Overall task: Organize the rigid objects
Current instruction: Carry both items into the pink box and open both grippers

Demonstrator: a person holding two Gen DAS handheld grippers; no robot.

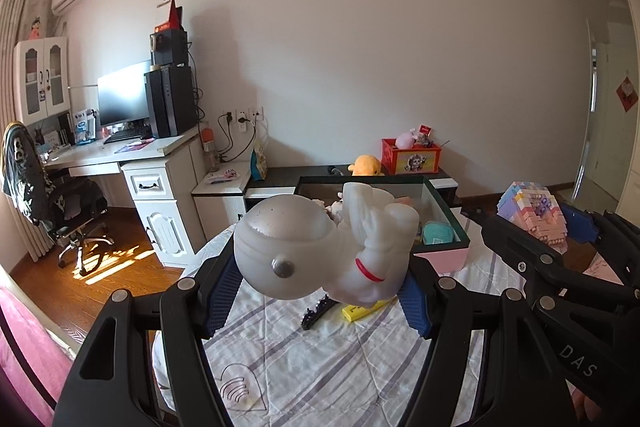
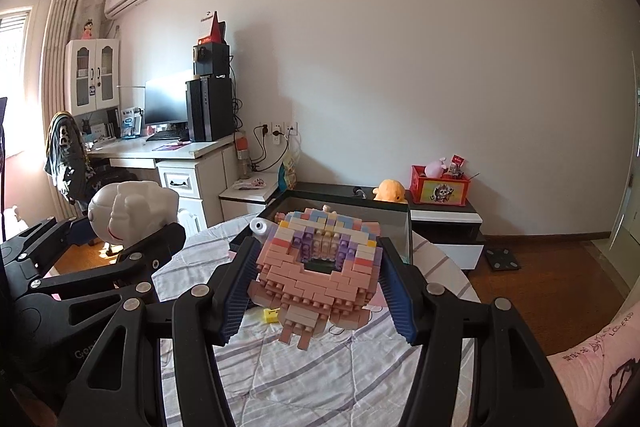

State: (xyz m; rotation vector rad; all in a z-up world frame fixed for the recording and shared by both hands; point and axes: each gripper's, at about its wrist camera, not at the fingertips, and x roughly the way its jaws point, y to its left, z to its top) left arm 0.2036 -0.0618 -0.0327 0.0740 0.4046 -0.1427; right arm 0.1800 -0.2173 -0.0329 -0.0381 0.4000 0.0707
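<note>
1. the letters "das" can be read on the black frame of the right gripper (image 1: 560,227) in the left wrist view; on the pink bedding (image 2: 600,347) at the right edge of the right wrist view is writing, partly readable as "lover".
2. the left gripper (image 1: 320,291) is closed on the white astronaut figure (image 1: 320,247); its blue pads (image 1: 222,295) press the figure from both sides, and the figure is lifted above the striped sheet (image 1: 320,367).
3. the right gripper (image 2: 316,291) is closed on the pink brick model (image 2: 316,267), also raised over the sheet.
4. the dark green box (image 1: 448,219) stands at the far edge of the bed, just beyond both toys; a teal thing (image 1: 438,233) lies inside.
5. under the astronaut, on the sheet, lie a yellow piece (image 1: 360,311) and a black toothed piece (image 1: 316,313).
6. behind the box, on the low cabinet (image 2: 444,217), are a yellow plush (image 2: 390,190) and a red crate (image 2: 440,187).
</note>
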